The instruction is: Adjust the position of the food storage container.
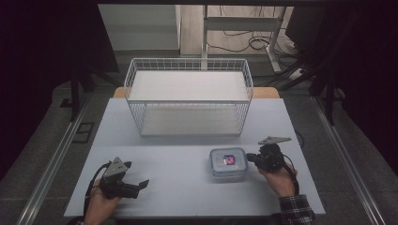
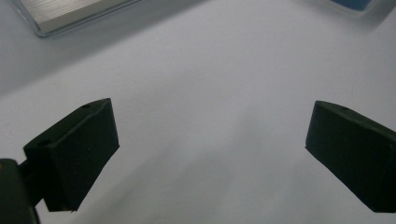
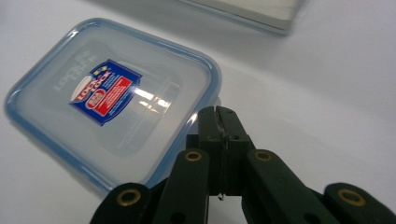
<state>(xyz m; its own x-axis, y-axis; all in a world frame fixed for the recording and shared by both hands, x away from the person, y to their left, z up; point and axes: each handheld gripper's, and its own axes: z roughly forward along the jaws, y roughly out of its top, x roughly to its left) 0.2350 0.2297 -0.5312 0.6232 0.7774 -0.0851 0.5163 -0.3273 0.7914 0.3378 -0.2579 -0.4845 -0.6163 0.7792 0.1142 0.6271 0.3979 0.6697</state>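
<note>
Table (image 1: 187, 187) is carrying everything; the white wire basket (image 1: 187, 96) is sitting at the far side, nothing visible inside it.

The plastic container (image 1: 228, 162), clear with a blue-rimmed lid and a red-blue label, is resting on the table in front of the basket, right of centre, well apart from it.

Right gripper (image 1: 251, 158) is lying low at the container's right edge. In the right gripper view its 2 jaws are pressed together right at the lid rim (image 3: 212, 81); cannot tell if they are pinching the lid's edge or tab or just touching it.

Left gripper (image 1: 143, 183) is hovering over bare table at the near left, well apart from the container, jaws spread wide with nothing between them.

Judgement: step in hand is the first contact with the container, either gripping its edge or working the lid's latch. Container looks not yet lifted.

Next move is calling for:
1. Confirming a firm bite on the rim, since a thin edge grip may slip.
2. Bringing the left gripper across to steady the opposite side.
3. Then lifting toward the basket, if that is the target.
</note>
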